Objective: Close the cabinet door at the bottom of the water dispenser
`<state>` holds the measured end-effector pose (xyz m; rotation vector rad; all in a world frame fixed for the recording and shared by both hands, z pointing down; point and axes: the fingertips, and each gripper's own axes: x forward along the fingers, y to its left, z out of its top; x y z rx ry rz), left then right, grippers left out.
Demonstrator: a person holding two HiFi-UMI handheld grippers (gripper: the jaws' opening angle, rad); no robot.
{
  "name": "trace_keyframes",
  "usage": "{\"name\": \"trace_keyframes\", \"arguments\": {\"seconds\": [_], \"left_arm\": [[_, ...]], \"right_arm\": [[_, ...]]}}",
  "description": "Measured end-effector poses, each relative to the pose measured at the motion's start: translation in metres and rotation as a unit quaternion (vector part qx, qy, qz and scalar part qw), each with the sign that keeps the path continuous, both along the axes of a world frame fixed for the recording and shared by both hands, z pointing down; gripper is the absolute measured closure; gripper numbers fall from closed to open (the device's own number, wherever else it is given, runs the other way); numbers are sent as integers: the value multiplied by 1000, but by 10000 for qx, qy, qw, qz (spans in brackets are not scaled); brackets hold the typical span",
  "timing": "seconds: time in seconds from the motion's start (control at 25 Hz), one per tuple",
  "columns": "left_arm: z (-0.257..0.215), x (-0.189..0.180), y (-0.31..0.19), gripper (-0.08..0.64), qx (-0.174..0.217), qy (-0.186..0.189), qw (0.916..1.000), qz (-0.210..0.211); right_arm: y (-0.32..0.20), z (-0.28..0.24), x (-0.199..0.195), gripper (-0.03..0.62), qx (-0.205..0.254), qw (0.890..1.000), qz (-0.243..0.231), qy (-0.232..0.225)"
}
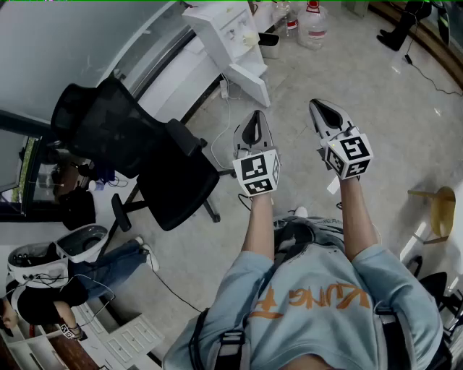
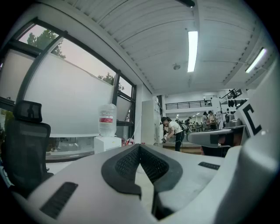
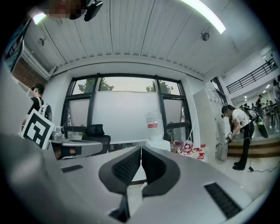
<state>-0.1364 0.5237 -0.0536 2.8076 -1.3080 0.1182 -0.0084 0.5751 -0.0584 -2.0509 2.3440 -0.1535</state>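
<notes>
The white water dispenser [image 1: 226,32] stands at the top of the head view, by the window wall. Its bottom cabinet door [image 1: 251,83] swings out open toward me. Both grippers are held level in front of my chest, pointing at the dispenser and well short of it. The left gripper [image 1: 253,121] is shut with nothing in it, and so is the right gripper [image 1: 323,110]. Past the closed tips of the left gripper [image 2: 139,146] the dispenser [image 2: 107,142] carries its bottle [image 2: 107,120]. It also shows beyond the right gripper [image 3: 141,148], as the dispenser [image 3: 158,145].
A black office chair [image 1: 141,148] stands left of the left gripper, between me and the window. Water bottles [image 1: 312,22] sit on the floor right of the dispenser. A cable [image 1: 217,141] trails across the floor. A wooden stool [image 1: 441,211] is at right. A person [image 1: 43,296] sits at lower left.
</notes>
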Motion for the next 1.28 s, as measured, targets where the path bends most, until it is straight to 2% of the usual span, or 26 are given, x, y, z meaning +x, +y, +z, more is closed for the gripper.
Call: {"name": "trace_keyframes", "arguments": {"seconds": [0.2, 0.36, 0.52, 0.76, 1.08, 1.28], "left_arm": [[-3, 4, -2, 549, 38, -29, 10000, 6], [-13, 5, -8, 549, 132, -58, 9999, -40], [-24, 0, -15, 549, 236, -107, 9996, -77], [-32, -21, -37, 549, 255, 12, 9988, -406], [-13, -10, -62, 549, 130, 77, 9991, -397], [-4, -1, -100, 549, 37, 192, 9989, -421]], "right_arm": [[-1, -4, 7, 563, 90, 10000, 14, 18], [-9, -13, 21, 561, 191, 9992, 213, -290], [-20, -24, 26, 562, 274, 9985, 236, -403], [-41, -32, 16, 561, 324, 9990, -6, -319], [-59, -26, 38, 563, 271, 9992, 46, -301], [-87, -41, 56, 561, 402, 9989, 101, -217]]}}
